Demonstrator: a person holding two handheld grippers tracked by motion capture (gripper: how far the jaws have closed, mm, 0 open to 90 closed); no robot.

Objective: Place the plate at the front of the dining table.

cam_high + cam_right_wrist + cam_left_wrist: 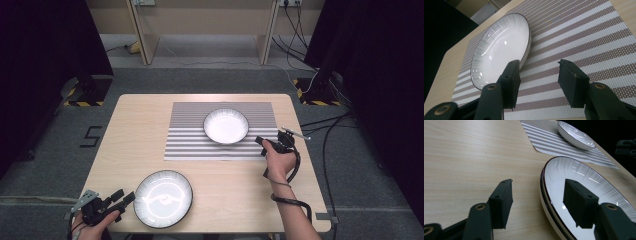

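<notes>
Left hand-held gripper [120, 198]: jaws spread wide and holding nothing, straddling the near rim of the large plate [163, 198]; in the left gripper view one jaw hung over the plate's [584, 177] inside, the other over bare wood outside it.
Right hand-held gripper [262, 142]: jaws parted and empty, just beside the small plate [226, 125], over the striped placemat [190, 135].
Small plate: sat ahead and to the left of the right jaws, on the mat, untouched as far as could be judged.
Progress: likely at the start; neither plate gripped or lifted, the left closer to a grasp. Closing on the rims and moving the plates remained.
Counter [145, 125]: pale wood grain, otherwise bare.
Room: grey floor, black cables [330, 130] to the right, dark curtains at both sides.
</notes>
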